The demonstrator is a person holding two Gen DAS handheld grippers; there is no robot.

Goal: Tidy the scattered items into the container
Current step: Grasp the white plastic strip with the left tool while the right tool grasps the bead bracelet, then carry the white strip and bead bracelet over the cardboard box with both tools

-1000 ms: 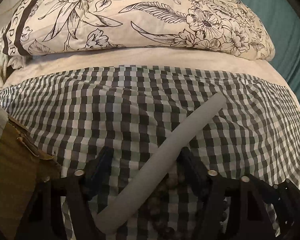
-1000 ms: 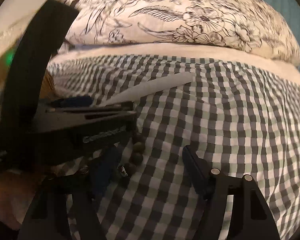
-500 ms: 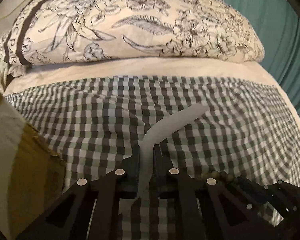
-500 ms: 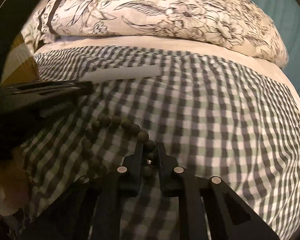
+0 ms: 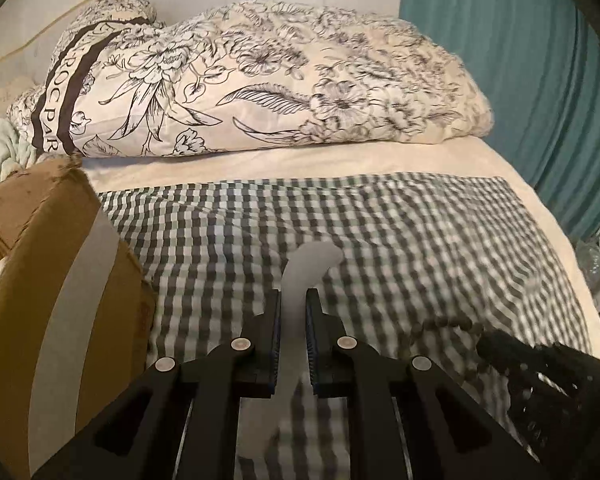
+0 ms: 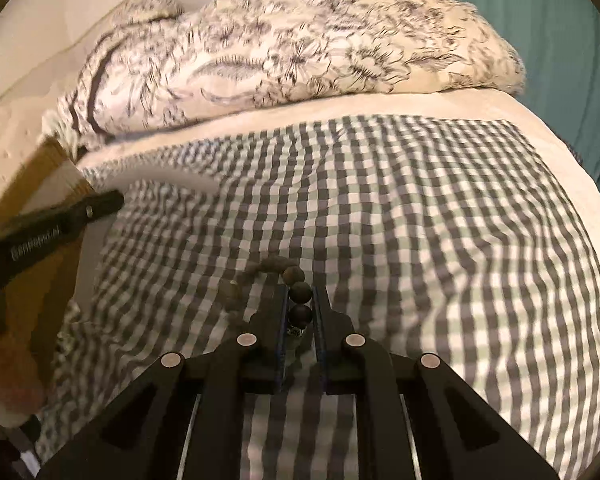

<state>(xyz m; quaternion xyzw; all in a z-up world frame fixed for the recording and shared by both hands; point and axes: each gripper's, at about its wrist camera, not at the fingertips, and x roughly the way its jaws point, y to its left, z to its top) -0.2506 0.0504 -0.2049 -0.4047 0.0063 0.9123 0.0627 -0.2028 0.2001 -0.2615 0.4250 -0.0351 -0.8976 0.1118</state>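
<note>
Carrying is the step in hand: left gripper (image 5: 293,316) clamps the soft white foam tube (image 5: 300,280), right gripper (image 6: 300,312) the dark beaded bracelet (image 6: 288,284) — both over the checked bedcover (image 6: 420,240). Next, swing left to the brown cardboard box (image 5: 40,240) — then release.

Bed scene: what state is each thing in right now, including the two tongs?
Left tongs: shut on white foam tube.
White foam tube: gripped, bent.
Right tongs: shut on bead bracelet.
Bead bracelet: gripped, dangling.
Cardboard box: open.
</note>
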